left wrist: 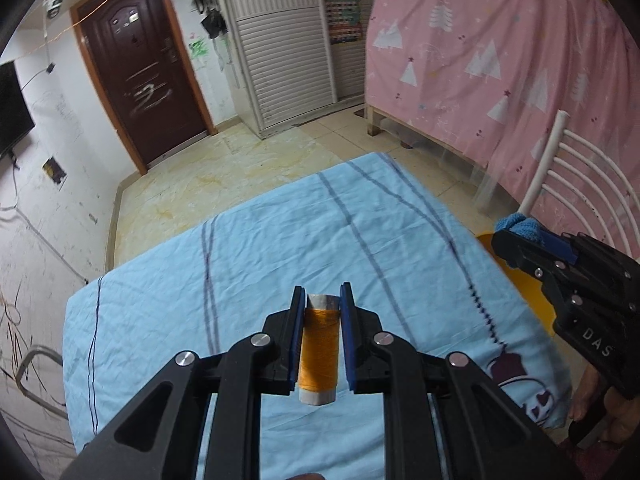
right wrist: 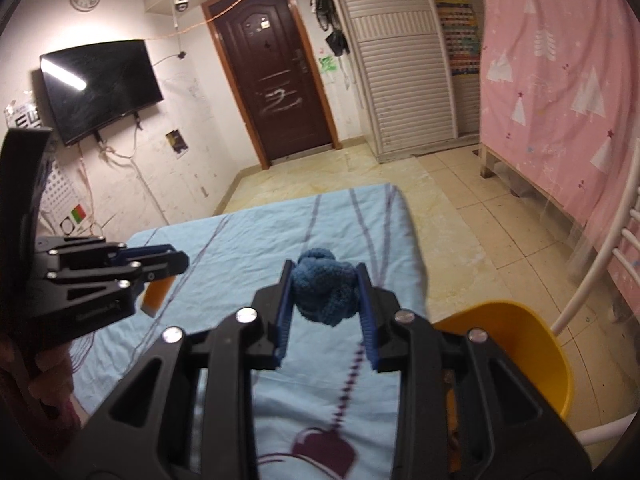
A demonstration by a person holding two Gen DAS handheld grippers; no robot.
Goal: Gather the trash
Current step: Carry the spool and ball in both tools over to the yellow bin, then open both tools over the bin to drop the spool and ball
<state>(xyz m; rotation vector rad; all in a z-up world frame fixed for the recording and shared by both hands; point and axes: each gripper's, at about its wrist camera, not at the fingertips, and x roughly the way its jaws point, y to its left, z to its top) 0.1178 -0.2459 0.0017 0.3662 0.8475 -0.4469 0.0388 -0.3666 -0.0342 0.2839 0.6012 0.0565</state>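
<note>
Yellow bin (right wrist: 516, 344) just right of the right hand-held gripper (right wrist: 326, 292), clamped on a soft, light, squashy blue knit ball (right wrist: 324, 292); left hand-held gripper (left wrist: 320, 336) clamped mid-body on a light, stiff orange thread spool (left wrist: 319, 350).

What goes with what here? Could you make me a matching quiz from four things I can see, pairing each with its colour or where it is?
Things:
1. spool of thread
2. knitted ball
3. bin
4. television

Descriptions:
A. yellow, beside the blue sheet
B. orange, clamped in the left claw
C. black, mounted on the wall
D. blue, clamped in the right claw

Pairs: 1-B, 2-D, 3-A, 4-C
</note>
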